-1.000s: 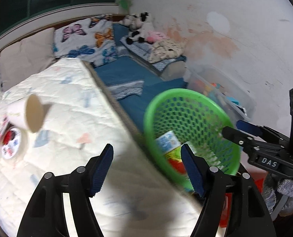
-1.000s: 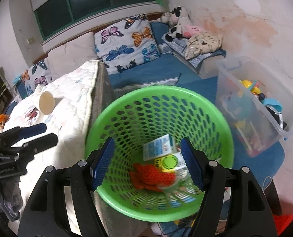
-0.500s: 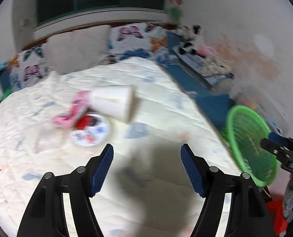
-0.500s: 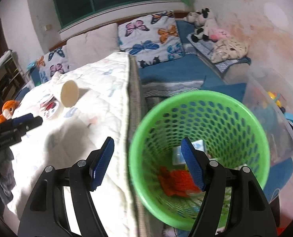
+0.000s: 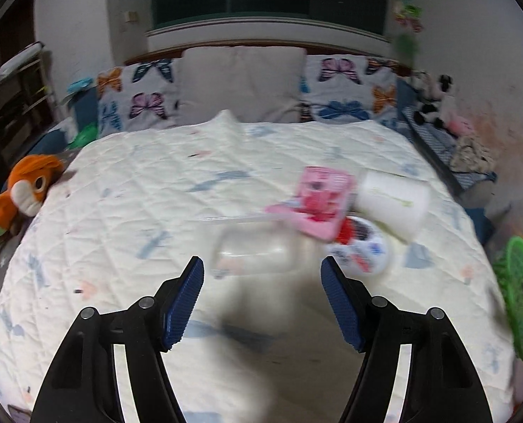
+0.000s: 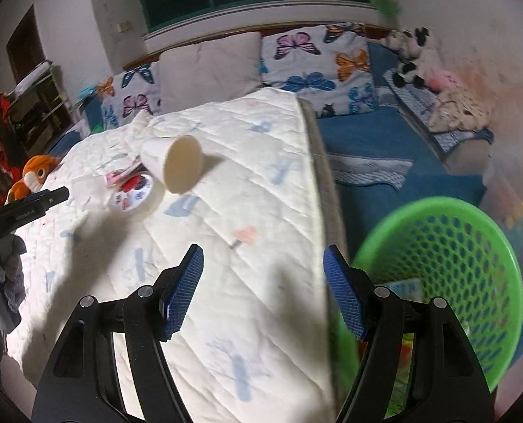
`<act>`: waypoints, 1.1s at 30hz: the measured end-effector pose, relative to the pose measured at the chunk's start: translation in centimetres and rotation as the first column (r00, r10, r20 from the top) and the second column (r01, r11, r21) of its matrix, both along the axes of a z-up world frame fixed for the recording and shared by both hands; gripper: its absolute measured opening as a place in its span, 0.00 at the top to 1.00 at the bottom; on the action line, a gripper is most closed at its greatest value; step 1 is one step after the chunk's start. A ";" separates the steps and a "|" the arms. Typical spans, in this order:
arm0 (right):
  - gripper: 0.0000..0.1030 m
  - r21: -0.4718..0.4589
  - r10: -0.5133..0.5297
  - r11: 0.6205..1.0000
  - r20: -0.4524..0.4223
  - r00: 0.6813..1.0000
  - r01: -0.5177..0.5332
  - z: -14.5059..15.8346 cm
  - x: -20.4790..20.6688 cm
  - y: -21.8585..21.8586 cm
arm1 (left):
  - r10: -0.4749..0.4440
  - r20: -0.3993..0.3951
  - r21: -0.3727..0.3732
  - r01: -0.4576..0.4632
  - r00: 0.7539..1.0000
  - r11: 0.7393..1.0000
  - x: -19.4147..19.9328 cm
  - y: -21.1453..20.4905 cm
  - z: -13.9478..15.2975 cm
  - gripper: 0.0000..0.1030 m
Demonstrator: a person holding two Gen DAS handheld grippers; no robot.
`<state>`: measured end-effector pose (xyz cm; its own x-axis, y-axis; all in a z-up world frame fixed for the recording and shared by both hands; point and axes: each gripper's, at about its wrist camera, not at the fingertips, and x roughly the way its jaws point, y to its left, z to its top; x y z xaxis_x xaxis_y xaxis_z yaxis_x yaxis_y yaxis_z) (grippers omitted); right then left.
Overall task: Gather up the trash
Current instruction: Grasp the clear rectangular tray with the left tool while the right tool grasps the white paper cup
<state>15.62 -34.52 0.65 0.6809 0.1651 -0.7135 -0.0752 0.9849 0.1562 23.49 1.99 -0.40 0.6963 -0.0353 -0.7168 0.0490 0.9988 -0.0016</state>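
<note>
L wrist view: left gripper [image 5: 261,299] over the quilt [image 5: 127,211], jaws closing a little, nothing between the pads. Trash cluster lies just ahead and to the right: clear plastic tub [image 5: 252,252] nearest, blurred; pink packet [image 5: 319,208] behind it; round printed lid [image 5: 362,250] partly under the packet; white paper cup [image 5: 393,206] on its side, touching the packet's right end. All four uncollected. Green basket [image 5: 518,299] at frame right, off the bed edge. Orange plush [image 5: 25,190] at far left edge, prob not trash. Room: quilt bare left of and in front of the cluster, free approach from this side.

R wrist view: right gripper [image 6: 263,287] released, jaws wide, empty, over the quilt [image 6: 261,183] near the bed's right edge [image 6: 326,194]. Basket [image 6: 451,278] beside and below that edge, already holds some pieces (a light carton visible, rest unclear), so partly done. Cup [image 6: 177,162], lid [image 6: 133,194], packet [image 6: 120,176] well ahead on the quilt; left gripper [image 6: 46,197] seen at frame left near them. Edge drop sits between trash and basket; items must clear it. Clear storage bin [image 6: 515,211] behind the basket narrows the far side.
</note>
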 end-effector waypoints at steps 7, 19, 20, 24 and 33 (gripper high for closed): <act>0.31 0.006 0.095 0.995 0.009 0.995 -0.095 0.1 3.6 4.0 | 0.028 -0.029 -0.019 -0.029 0.999 0.999 2.0 3.6 -1.4 0.40; 0.23 0.112 0.193 0.975 -0.006 0.981 -0.192 -1.5 11.7 7.8 | -0.038 -0.047 -0.047 0.036 0.998 0.998 4.6 5.6 -3.9 0.40; 0.22 0.119 0.194 0.974 -0.010 0.981 -0.191 -1.8 12.2 7.9 | -0.041 -0.050 -0.046 0.039 0.998 0.998 4.9 5.7 -4.0 0.40; 0.20 0.149 0.197 0.970 -0.026 0.980 -0.191 -3.0 14.8 8.3 | -0.051 -0.056 -0.055 0.048 0.997 0.997 5.6 6.1 -4.6 0.40; 0.18 0.264 0.227 0.942 -0.045 0.973 -0.208 -5.0 18.2 8.4 | -0.091 -0.073 -0.101 0.083 0.993 0.991 7.0 6.4 -5.6 0.51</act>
